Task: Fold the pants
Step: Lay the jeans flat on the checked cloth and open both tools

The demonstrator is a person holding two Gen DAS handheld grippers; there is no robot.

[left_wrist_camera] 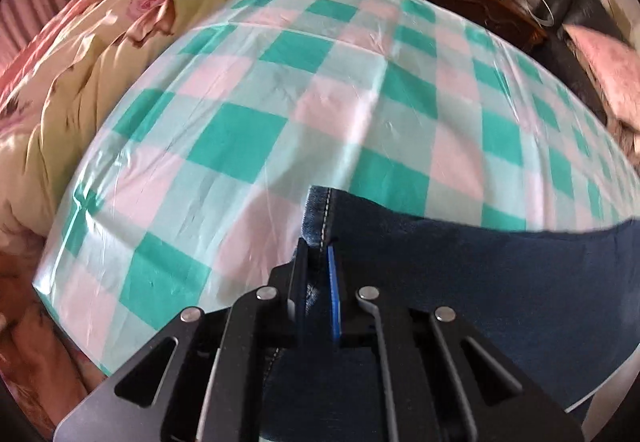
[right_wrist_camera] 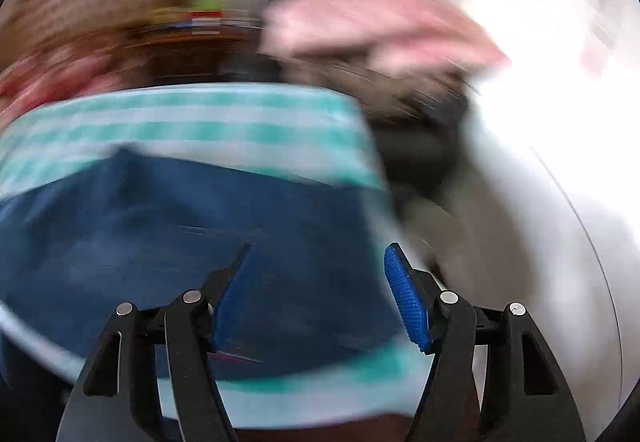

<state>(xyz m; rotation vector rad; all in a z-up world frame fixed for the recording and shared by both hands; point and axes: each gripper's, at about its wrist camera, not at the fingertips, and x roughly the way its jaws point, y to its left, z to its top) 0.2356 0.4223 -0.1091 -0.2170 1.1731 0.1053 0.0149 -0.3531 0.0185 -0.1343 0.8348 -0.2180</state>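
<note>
Dark blue denim pants (left_wrist_camera: 460,282) lie at the near right of a green, pink and white checked cover (left_wrist_camera: 248,113). My left gripper (left_wrist_camera: 318,246) is shut on a stitched edge of the pants and holds it a little above the cover. In the blurred right wrist view the pants (right_wrist_camera: 180,234) spread over the checked cover (right_wrist_camera: 192,121). My right gripper (right_wrist_camera: 318,258) is open and empty above the pants, near their right edge.
A floral quilt (left_wrist_camera: 88,53) is bunched at the left and back. A dark wooden cabinet (left_wrist_camera: 480,1) with small items stands at the back right. A pink pillow (left_wrist_camera: 604,69) lies on a dark seat at right; it also shows in the right wrist view (right_wrist_camera: 372,25).
</note>
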